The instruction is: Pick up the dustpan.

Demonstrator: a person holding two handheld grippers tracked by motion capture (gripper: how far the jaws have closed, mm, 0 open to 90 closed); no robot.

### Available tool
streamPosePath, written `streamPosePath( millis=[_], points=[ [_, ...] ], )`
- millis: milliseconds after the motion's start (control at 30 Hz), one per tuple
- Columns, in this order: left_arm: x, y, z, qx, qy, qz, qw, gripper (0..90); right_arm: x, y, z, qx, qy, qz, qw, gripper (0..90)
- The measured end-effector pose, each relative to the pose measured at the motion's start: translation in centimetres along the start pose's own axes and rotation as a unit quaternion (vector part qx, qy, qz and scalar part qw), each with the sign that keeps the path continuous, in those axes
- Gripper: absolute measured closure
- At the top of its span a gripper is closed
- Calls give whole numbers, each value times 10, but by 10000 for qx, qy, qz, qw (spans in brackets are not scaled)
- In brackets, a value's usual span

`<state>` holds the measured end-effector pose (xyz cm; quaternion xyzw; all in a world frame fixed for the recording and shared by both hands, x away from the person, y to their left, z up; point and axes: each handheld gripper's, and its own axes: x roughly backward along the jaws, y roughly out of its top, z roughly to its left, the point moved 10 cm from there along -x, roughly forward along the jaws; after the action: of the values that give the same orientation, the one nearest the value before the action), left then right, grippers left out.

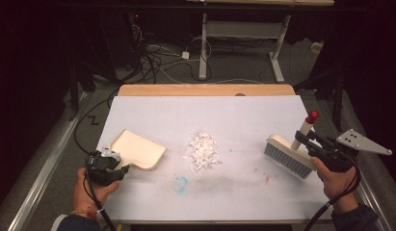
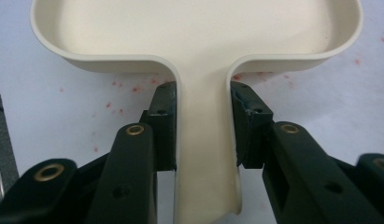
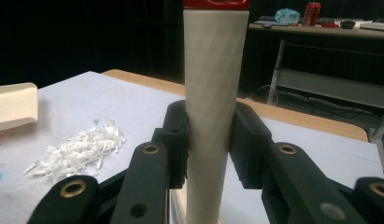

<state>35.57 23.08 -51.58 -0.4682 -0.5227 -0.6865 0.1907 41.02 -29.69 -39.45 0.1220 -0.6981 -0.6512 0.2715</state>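
The dustpan [image 1: 138, 149] sits at the lower left of the high view, a cream tray on the white desk [image 1: 234, 192], its open mouth pointing toward the middle. The left gripper [image 1: 119, 169] has it by the handle, and in the left gripper view the two black jaws press the dustpan's [image 2: 203, 37] narrow handle from both sides, clamped tight with the tray spreading across the top of the frame. Small red specks dot the desk [image 2: 63, 107] beside the handle.

Over at the right edge of the high view, the brush [image 1: 289, 154] stands on its grey bristles, its pale handle tilting up to a red cap. The right gripper [image 1: 305, 139] grips that handle partway up. In the right gripper view the jaws close on the brush [image 3: 213, 93] handle, which rises straight through the centre of the frame to the red tip at the top.

Between the two tools, in the centre of the high view, lies a heap of white paper shreds [image 1: 202, 150], well apart from both dustpan and brush. The right gripper view catches the shreds [image 3: 80, 151] at lower left, with a corner of the dustpan [image 3: 14, 107] beyond. A faint blue smudge [image 1: 180, 182] marks the desk just below the heap.
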Motion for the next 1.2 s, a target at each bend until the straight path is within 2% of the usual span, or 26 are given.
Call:
streamPosePath(
  millis=[67,167,300,333,500,667,767,867,1200],
  points=[
    [1,-1,-4,-51,-55,13,10000,631,-2,1,-1,38,-6,-19,10000,706],
    [3,-7,-18,-265,-213,145,9993,631,-5,1,0,35,30,-3,10000,705],
    [5,-13,-29,-407,-342,243,9983,630,-12,2,0,109,69,7,9999,706],
    [5,-15,-33,-437,-387,253,9980,631,-14,3,2,59,80,8,10000,706],
    [7,-22,-49,-691,-542,438,9952,631,-25,3,6,117,194,34,9997,706],
    [7,-21,-62,-869,-698,485,9926,630,-34,-1,7,117,243,106,9996,706],
    [6,-22,-66,-974,-750,533,9910,630,-39,0,10,81,247,121,9996,706],
    [6,-25,-69,-1042,-831,601,9892,630,-45,1,14,145,277,139,9994,706],
    [6,-26,-73,-1113,-891,646,9877,629,-66,4,25,165,398,152,9990,706]
  ],
)
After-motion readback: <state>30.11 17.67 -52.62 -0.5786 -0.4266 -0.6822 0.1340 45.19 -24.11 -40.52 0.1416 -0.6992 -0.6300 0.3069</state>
